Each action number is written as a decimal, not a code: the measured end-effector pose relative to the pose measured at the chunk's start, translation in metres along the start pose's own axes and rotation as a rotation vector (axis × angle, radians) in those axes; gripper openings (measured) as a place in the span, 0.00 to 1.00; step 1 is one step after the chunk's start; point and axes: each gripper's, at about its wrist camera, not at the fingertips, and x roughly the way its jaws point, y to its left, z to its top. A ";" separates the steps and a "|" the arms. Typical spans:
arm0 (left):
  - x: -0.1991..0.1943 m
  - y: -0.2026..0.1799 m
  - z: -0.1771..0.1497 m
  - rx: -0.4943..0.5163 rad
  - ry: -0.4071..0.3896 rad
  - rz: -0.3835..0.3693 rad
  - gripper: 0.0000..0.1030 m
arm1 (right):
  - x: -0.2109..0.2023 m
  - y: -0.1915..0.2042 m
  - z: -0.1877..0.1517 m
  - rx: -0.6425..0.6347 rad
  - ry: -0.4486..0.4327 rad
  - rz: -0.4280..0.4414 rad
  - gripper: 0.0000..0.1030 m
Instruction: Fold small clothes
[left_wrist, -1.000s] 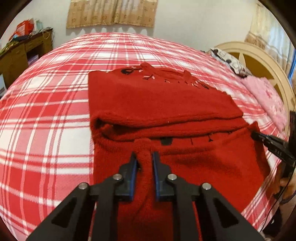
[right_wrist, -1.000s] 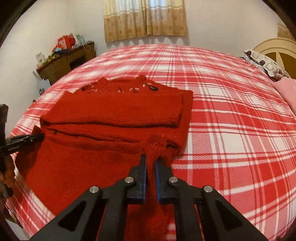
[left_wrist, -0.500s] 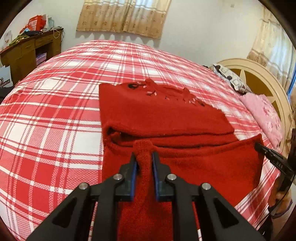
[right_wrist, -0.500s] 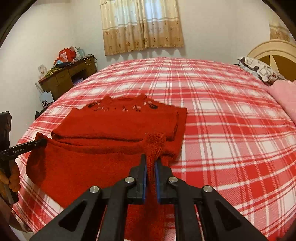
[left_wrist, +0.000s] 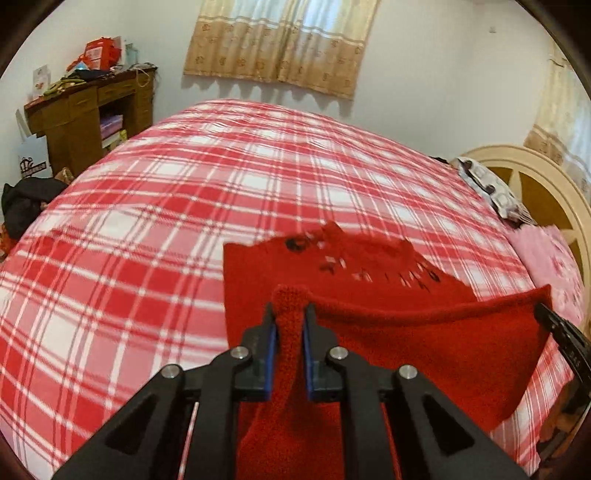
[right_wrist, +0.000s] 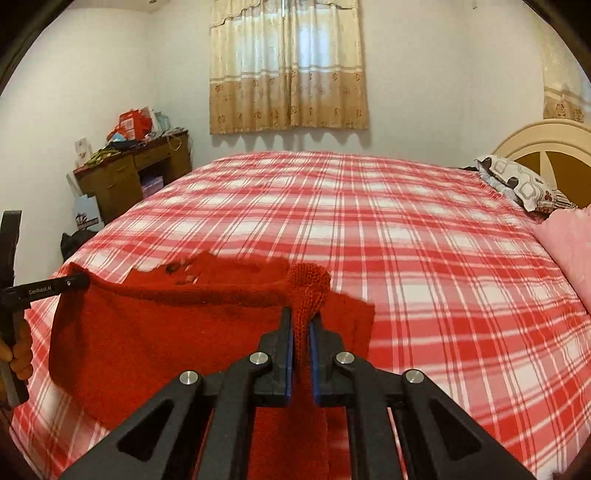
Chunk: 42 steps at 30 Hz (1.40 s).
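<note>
Garment: red knit sweater (left_wrist: 424, 347), near bed edge, hem lifted.
Left gripper (left_wrist: 289, 325): clamped on hem corner.
Right gripper (right_wrist: 301, 328): clamped on opposite corner.
Fold axis: hem taut between jaws; neckline (left_wrist: 354, 258) ahead, lying flat on plaid bedspread (left_wrist: 147, 258).

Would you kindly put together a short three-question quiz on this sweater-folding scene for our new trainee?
1. True or false: the left gripper is shut on an edge of the red sweater.
2. Multiple choice: what does the right gripper hold? A) the red sweater's edge B) the pink blanket C) nothing
3. Fill in: the red sweater's far part, with its dark decoration, lies on the red-and-white ______ bedspread.

Key:
1. True; knit fabric is bunched between its fingers.
2. A; both grippers lift the near edge, stretched between them.
3. plaid
</note>
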 end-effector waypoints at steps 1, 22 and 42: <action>0.006 0.000 0.009 -0.006 -0.006 0.006 0.12 | 0.004 -0.001 0.004 0.003 -0.001 -0.002 0.06; 0.148 -0.014 0.066 -0.021 0.039 0.154 0.12 | 0.188 -0.028 0.002 0.108 0.178 -0.168 0.06; 0.110 -0.010 0.033 0.009 0.072 0.275 0.54 | 0.086 -0.028 0.005 0.179 0.006 -0.096 0.22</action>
